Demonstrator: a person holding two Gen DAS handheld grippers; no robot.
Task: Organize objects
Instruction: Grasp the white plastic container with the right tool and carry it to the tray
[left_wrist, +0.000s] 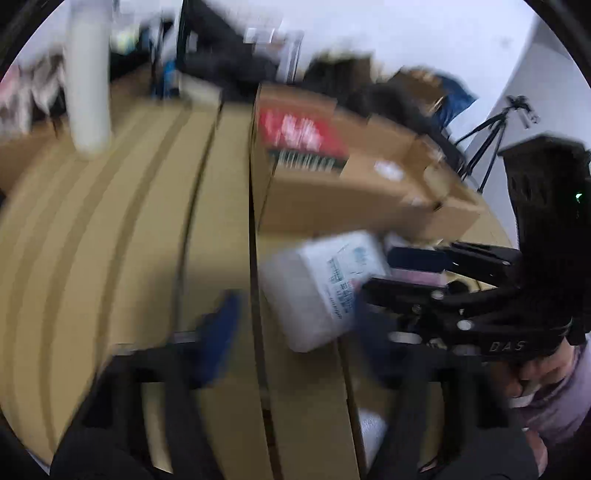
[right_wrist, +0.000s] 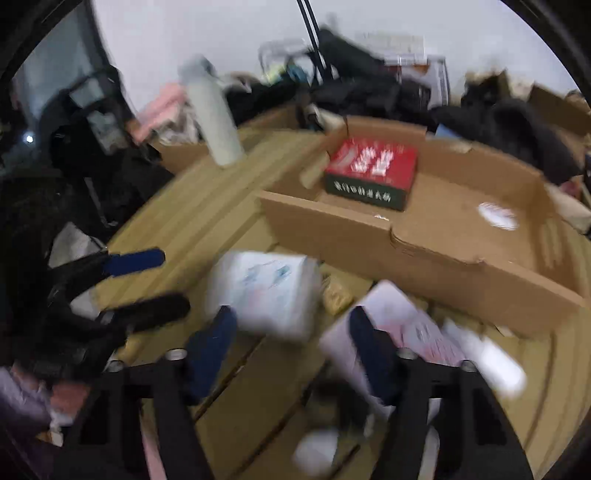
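Blurred view: we see both grippers, left (right_wrist: 162, 280) and right (right_wrist: 295, 350), with jaws apart and grasping nothing; the white packet (right_wrist: 262, 291) lies on the slatted table (right_wrist: 221, 206) before the cardboard tray (right_wrist: 461, 229) holding a red box (right_wrist: 373, 166).

Saw a big brown surface of flat cardboard sheets (right_wrist: 221, 206). Open cardboard box (right_wrist: 461, 254) sat on it, low walls all round. White packet with blue print (right_wrist: 266, 291) lay on the cardboard, just in front of the box. Tall white bottle (right_wrist: 214, 114) stood upright near the far edge. Pale flat packets (right_wrist: 436, 332) lay to the right of the white packet, too blurred to tell more.
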